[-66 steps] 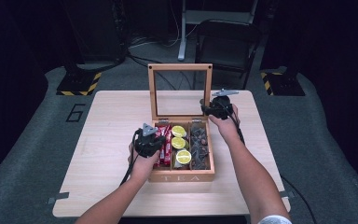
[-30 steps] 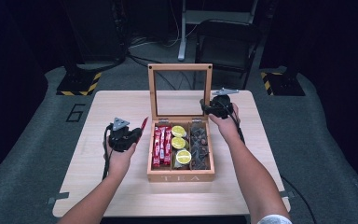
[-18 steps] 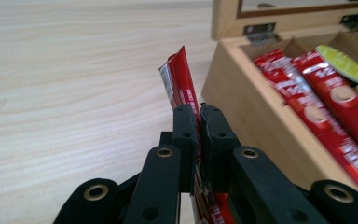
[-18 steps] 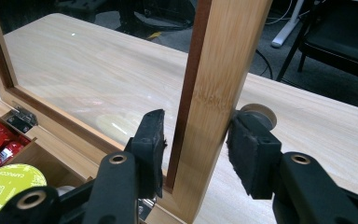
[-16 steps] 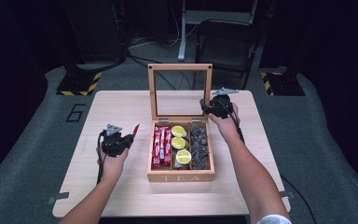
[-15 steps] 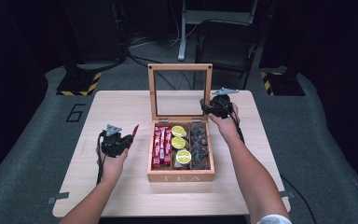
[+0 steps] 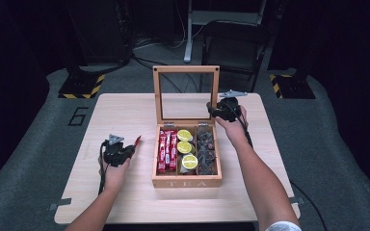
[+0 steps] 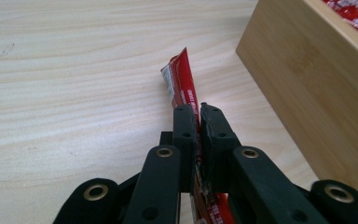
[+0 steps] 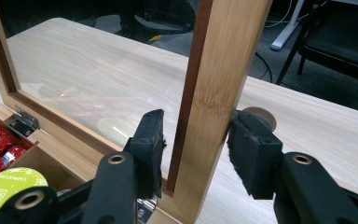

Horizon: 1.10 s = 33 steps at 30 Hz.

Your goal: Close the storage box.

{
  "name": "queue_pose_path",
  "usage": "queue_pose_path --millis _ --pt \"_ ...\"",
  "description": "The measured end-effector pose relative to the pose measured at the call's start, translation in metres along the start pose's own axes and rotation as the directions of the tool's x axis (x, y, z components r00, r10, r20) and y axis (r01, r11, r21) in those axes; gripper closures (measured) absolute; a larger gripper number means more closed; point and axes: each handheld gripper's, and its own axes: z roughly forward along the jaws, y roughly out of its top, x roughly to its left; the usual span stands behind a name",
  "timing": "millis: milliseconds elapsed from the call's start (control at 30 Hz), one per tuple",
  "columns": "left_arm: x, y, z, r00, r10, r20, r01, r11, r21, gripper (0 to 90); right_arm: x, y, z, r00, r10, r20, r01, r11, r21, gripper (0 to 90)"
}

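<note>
Glass-paned bamboo lid [image 7: 186, 94] of the wooden tea box [image 7: 187, 182] stood upright between the right gripper's [image 9: 196, 135] barely parted jaws, apparently steadying it. Left gripper [image 8: 199, 116], beside the box, pinched a red sachet [image 8: 179, 79] low over the table [image 8: 51, 93], likely to set it down.

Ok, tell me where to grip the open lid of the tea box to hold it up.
Grip the lid's right side rail, coming in from the right edge so one jaw sits on each face. The lid stands upright and the rail is a flat, narrow wooden strip; the right hand-held gripper straddles it already.
</note>
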Motion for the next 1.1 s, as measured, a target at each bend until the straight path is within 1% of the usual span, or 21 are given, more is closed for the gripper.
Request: queue_pose_path --millis 33,67,133,167,267,300,400,433,533,567,633,700,733,800,833,867,900,967,1033,1067,1100 --pt "0.001 -0.001 0.0 1.0 -0.005 0.001 0.005 1.0 0.004 84.9 0.0 0.0 0.0 1.0 -0.005 0.001 0.005 1.0 -0.002 55.1" --pt "0.001 -0.002 0.002 0.9999 -0.008 -0.007 0.008 1.0 -0.005 84.9 0.0 0.0 0.0 1.0 -0.003 0.001 0.003 1.0 -0.001 55.1" --pt "0.003 -0.004 0.002 0.9999 -0.003 -0.013 0.003 1.0 0.004 84.9 0.0 0.0 0.0 1.0 -0.003 0.001 0.003 1.0 -0.001 55.0" --pt "0.004 -0.005 0.002 0.9999 -0.009 -0.01 0.009 0.9999 0.012 84.8 0.0 0.0 0.0 1.0 -0.003 0.001 0.003 1.0 -0.001 55.0" --pt "0.008 -0.007 0.004 0.9996 -0.013 -0.026 0.013 0.9999 0.007 84.8 0.0 0.0 0.0 1.0 -0.002 0.002 0.002 1.0 -0.001 54.9" --pt "0.01 -0.008 0.003 0.9996 -0.009 -0.026 0.009 0.9997 0.021 84.8 0.0 0.0 0.0 1.0 0.001 0.001 -0.001 1.0 0.0 54.9" --pt "0.012 -0.01 0.003 0.9993 -0.028 -0.026 0.028 0.9994 0.021 84.7 0.0 0.0 0.0 1.0 -0.003 0.0 0.003 1.0 -0.003 54.8" --pt "0.012 -0.011 0.004 0.9989 -0.033 -0.033 0.033 0.9993 0.016 84.6 0.0 0.0 0.0 1.0 -0.008 -0.001 0.008 1.0 -0.006 54.8" --pt "0.014 -0.011 0.003 0.9993 -0.022 -0.029 0.023 0.9994 0.027 84.4 0.0 0.001 0.0 1.0 -0.003 -0.002 0.003 1.0 -0.007 53.8" --pt "0.014 -0.011 0.003 0.9991 -0.03 -0.028 0.031 0.9991 0.028 84.3 0.0 0.001 0.0 1.0 -0.009 -0.002 0.009 1.0 -0.008 53.8" --pt "0.014 -0.011 0.003 0.9991 -0.031 -0.028 0.031 0.9991 0.027 84.1 -0.001 0.002 0.0 1.0 -0.009 -0.003 0.009 1.0 -0.01 53.8" --pt "0.015 -0.011 0.003 0.9988 -0.038 -0.031 0.038 0.9991 0.02 83.7 0.0 0.002 0.0 1.0 0.003 -0.007 -0.003 1.0 -0.013 53.8" --pt "0.016 -0.011 0.003 0.999 -0.034 -0.029 0.035 0.999 0.027 83.4 -0.001 0.003 0.0 1.0 -0.003 -0.007 0.002 1.0 -0.017 53.7" --pt "0.018 -0.011 0.003 0.9986 -0.041 -0.033 0.042 0.9988 0.026 82.4 -0.001 0.004 0.0 1.0 0.001 -0.01 -0.002 1.0 -0.018 53.4" --pt "0.019 -0.012 0.003 0.9981 -0.053 -0.032 0.053 0.9984 0.017 81.8 -0.001 0.004 0.0 0.9999 0.004 -0.011 -0.004 1.0 -0.018 53.2" --pt "0.02 -0.012 0.002 0.9978 -0.057 -0.035 0.057 0.9983 0.014 81.0 -0.003 0.005 0.001 0.9998 -0.012 -0.014 0.012 1.0 -0.02 53.0" --pt "0.021 -0.012 0.002 0.9972 -0.067 -0.032 0.068 0.9974 0.024 80.4 -0.003 0.005 0.001 0.9999 -0.005 -0.015 0.005 1.0 -0.021 53.0" --pt "0.024 -0.012 0.001 0.9963 -0.078 -0.037 0.079 0.9967 0.018 80.3 -0.002 0.006 0.001 0.9998 0.01 -0.017 -0.01 1.0 -0.019 53.0" --pt "0.025 -0.012 0.001 0.9949 -0.09 -0.047 0.09 0.9959 0.004 79.1 -0.002 0.007 0.001 0.9998 0.006 -0.018 -0.006 1.0 -0.019 53.0" --pt "0.027 -0.011 0.0 0.9945 -0.094 -0.048 0.094 0.9955 0.01 78.7 -0.003 0.007 0.001 0.9998 0.0 -0.018 0.0 1.0 -0.017 53.0" --pt "0.027 -0.012 0.0 0.9935 -0.099 -0.057 0.099 0.995 0.007 77.9 -0.003 0.008 0.0 0.9998 0.005 -0.021 -0.006 1.0 -0.015 53.1"
